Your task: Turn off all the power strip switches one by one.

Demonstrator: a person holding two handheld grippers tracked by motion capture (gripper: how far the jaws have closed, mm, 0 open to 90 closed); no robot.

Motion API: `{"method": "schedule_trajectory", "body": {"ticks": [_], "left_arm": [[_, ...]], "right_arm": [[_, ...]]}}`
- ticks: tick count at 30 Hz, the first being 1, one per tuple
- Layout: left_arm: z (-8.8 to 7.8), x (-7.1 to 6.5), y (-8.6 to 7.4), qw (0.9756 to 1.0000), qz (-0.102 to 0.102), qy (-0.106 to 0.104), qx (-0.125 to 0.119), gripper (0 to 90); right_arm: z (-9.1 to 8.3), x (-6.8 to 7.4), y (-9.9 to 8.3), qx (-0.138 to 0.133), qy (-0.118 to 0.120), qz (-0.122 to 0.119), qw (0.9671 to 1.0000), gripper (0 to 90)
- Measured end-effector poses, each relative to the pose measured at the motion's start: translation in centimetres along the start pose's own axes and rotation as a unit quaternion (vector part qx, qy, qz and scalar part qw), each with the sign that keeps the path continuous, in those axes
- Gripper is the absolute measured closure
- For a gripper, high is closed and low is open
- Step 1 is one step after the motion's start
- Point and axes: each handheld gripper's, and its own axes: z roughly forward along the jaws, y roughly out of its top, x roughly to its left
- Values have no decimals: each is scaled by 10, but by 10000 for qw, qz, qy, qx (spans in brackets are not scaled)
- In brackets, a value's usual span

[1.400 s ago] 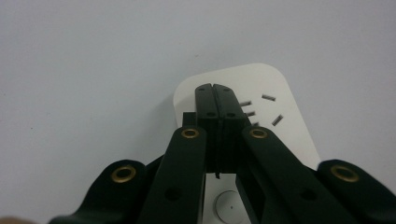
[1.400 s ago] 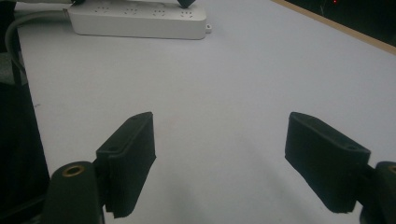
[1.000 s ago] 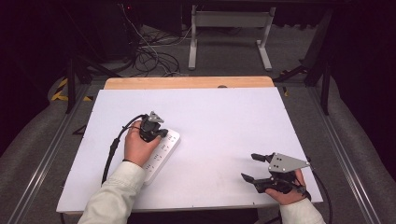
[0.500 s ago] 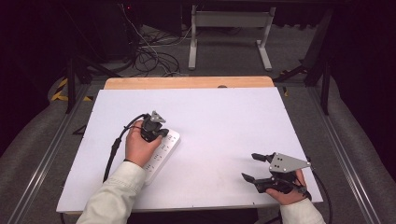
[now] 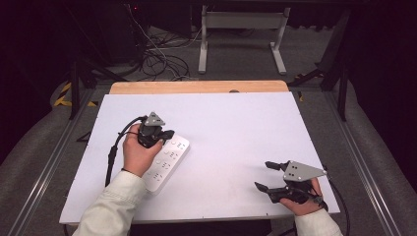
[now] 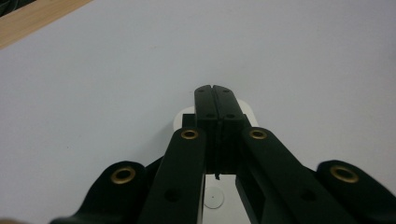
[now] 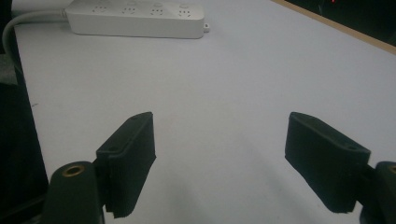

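A white power strip (image 5: 169, 160) lies at an angle on the left half of the white table top (image 5: 236, 128). My left gripper (image 5: 168, 132) is held over the strip's far end, jaws pressed together with nothing between them. In the left gripper view the shut left gripper (image 6: 215, 91) covers the middle of the power strip (image 6: 247, 112), whose white end shows around the tips. My right gripper (image 5: 263, 175) rests near the front right corner, open and empty. The right gripper view looks past the open right gripper (image 7: 224, 140) to the power strip (image 7: 135, 18) lying far off.
The strip's white cord (image 7: 9, 32) curls off at the left of the right gripper view. A wooden strip (image 5: 196, 87) borders the table's far edge. Beyond it are a metal stand (image 5: 241, 29) and loose cables (image 5: 162, 54) on the floor.
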Motion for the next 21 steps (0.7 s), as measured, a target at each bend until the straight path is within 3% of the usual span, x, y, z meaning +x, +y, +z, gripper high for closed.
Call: {"method": "schedule_trajectory", "body": {"ticks": [2,4,8,12,15,21], "left_arm": [[-3,0,0,9999,-13,-52,-96,892],[-6,-1,0,9999,-31,-77,-108,690],[-16,-6,-1,9997,-19,-47,-218,538],[-33,-11,-3,9986,62,61,-515,324],[-48,-14,-8,9967,125,1,-802,267],[-73,-18,-33,9903,236,-135,-1360,207]], "right_arm": [[0,0,0,-3,-6,-4,10000,247],[0,0,0,-1,-7,6,10000,247],[-1,0,-1,-10,-12,12,10000,247],[-1,0,0,-21,-26,15,10000,247],[-2,0,0,-25,-38,12,10000,246],[-3,0,0,-72,-46,25,10000,245]]}}
